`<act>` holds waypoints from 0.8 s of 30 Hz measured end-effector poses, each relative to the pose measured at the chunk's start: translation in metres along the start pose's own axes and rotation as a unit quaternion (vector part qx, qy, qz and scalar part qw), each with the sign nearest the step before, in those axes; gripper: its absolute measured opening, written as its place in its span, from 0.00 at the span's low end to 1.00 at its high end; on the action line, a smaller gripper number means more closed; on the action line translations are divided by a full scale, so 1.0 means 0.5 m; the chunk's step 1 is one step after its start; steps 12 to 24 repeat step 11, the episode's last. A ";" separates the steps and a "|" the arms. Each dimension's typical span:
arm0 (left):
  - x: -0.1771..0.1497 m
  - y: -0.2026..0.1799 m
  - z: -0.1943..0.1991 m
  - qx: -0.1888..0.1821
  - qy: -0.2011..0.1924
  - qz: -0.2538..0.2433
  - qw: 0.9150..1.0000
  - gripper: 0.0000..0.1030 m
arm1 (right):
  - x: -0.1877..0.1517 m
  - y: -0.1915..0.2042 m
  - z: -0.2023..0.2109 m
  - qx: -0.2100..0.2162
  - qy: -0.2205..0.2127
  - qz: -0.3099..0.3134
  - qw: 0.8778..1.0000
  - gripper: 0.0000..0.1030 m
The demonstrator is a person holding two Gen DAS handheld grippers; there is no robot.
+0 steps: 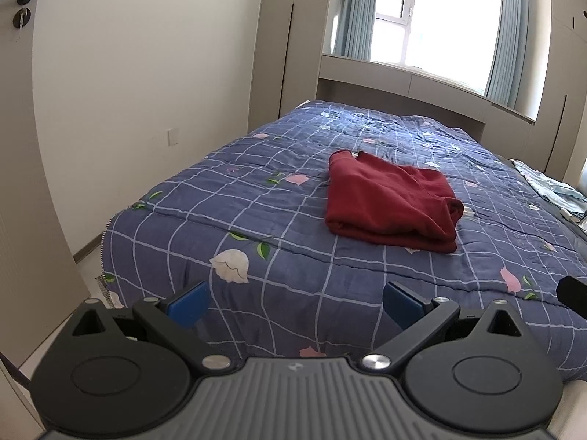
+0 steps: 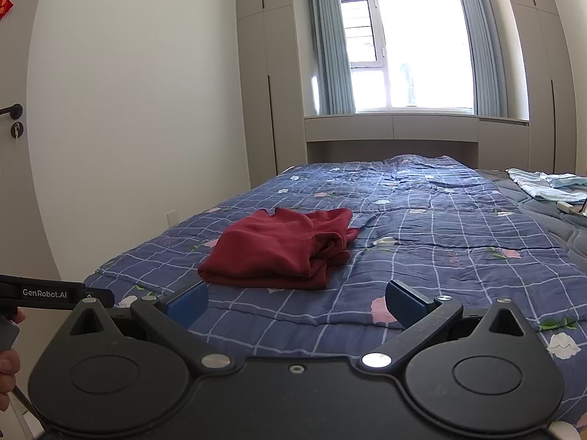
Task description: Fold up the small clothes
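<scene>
A dark red garment (image 1: 389, 201) lies folded into a thick rectangle on the blue checked quilt (image 1: 256, 220), toward the bed's near half. It also shows in the right wrist view (image 2: 282, 249). My left gripper (image 1: 295, 304) is open and empty, held back from the bed's foot, well short of the garment. My right gripper (image 2: 297, 306) is open and empty, also short of the garment, which lies ahead and slightly left. The left gripper's body (image 2: 55, 293) shows at the left edge of the right wrist view.
Light blue clothes (image 2: 550, 185) lie on the bed's far right side, with a small white object (image 2: 565, 206) beside them. A white wall runs along the bed's left. Wardrobes (image 2: 271, 91) and a window (image 2: 407, 55) stand beyond the headboard. A door handle (image 2: 11, 110) is at far left.
</scene>
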State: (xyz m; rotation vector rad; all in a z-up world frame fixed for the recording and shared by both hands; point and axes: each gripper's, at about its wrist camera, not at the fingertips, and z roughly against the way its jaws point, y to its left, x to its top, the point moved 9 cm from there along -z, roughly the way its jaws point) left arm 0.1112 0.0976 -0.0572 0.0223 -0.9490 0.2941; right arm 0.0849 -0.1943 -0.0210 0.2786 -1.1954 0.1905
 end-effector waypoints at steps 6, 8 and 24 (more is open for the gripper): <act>0.000 -0.001 0.000 -0.002 -0.001 -0.004 1.000 1.00 | 0.001 0.001 0.000 0.000 0.001 0.000 1.000 1.00; 0.000 -0.003 0.000 -0.004 -0.001 -0.006 1.000 1.00 | 0.001 0.001 0.001 0.000 0.001 0.000 1.000 1.00; 0.001 -0.005 0.001 -0.003 -0.002 -0.008 1.000 1.00 | -0.001 0.002 0.002 0.000 0.001 0.000 1.000 0.99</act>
